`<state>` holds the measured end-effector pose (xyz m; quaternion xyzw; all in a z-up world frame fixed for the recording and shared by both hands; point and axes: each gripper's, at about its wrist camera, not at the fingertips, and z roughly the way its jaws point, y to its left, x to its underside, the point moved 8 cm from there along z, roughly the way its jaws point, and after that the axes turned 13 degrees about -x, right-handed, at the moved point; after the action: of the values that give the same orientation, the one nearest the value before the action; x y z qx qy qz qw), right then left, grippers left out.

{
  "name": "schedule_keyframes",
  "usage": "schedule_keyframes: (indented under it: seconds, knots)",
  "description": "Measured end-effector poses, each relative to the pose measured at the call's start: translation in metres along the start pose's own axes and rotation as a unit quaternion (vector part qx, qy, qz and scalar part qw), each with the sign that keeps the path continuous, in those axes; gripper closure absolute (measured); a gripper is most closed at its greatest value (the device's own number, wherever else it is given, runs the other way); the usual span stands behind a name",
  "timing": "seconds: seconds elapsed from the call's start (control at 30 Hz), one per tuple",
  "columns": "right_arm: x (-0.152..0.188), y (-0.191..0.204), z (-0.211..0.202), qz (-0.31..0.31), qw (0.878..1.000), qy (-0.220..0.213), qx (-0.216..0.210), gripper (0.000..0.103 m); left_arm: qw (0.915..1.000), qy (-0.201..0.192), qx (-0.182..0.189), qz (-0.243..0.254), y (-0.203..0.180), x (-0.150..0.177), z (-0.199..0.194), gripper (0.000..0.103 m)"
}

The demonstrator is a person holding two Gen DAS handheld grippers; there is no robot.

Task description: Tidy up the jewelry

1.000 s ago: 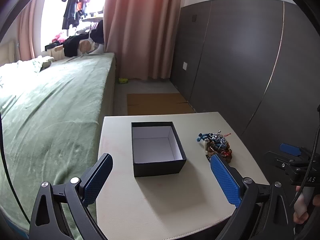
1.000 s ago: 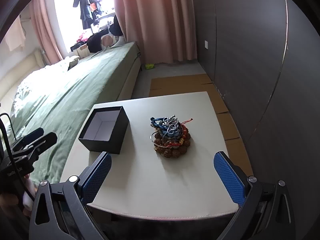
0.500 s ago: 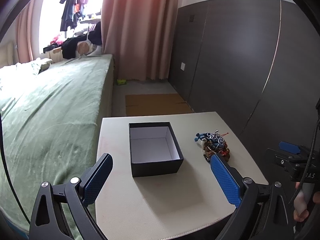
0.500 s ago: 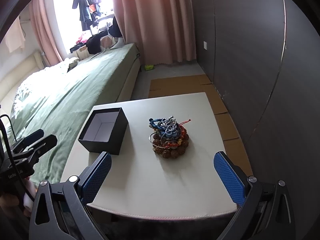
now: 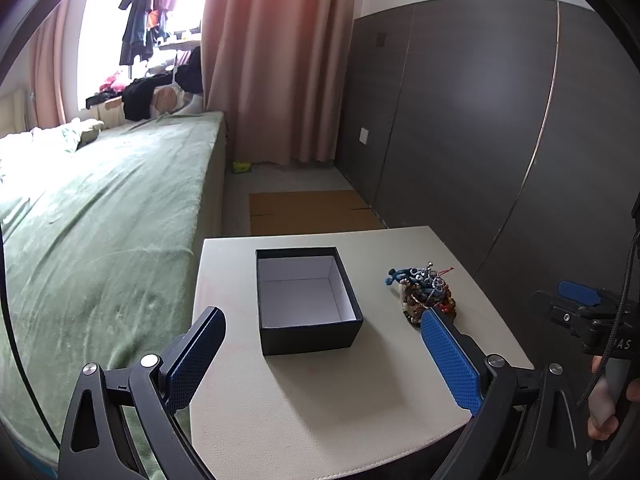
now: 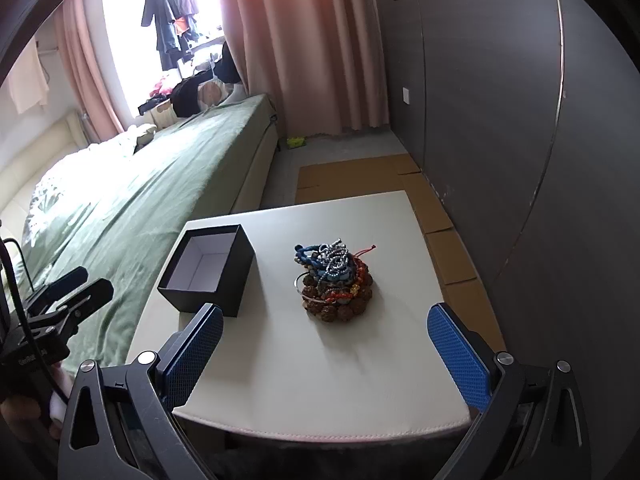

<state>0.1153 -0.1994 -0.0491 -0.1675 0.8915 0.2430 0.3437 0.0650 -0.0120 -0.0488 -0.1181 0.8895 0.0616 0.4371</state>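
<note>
Beaded bracelets (image 6: 335, 280) lie heaped ahead of the right claw (image 6: 325, 356), both claws spread apart and empty.

A bed covered with a green sheet (image 5: 100, 224) was set along the left, below a bright window (image 6: 136, 40) hung with dark clothes. Long pink curtains (image 5: 276, 60) were drawn beside dark grey wall panels (image 5: 472, 120). Flattened brown cardboard (image 6: 360, 176) was laid on the grey floor.
</note>
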Motion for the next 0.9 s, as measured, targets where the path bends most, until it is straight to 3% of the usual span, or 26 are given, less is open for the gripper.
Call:
schedule_keyframes:
  seconds: [0.9]
  knots:
    - [0.0015, 0.0031, -0.0030, 0.002, 1.000, -0.001, -0.005, 0.000, 1.0000, -0.005, 0.000, 0.001, 0.0009, 0.0001, -0.0048, 0.005]
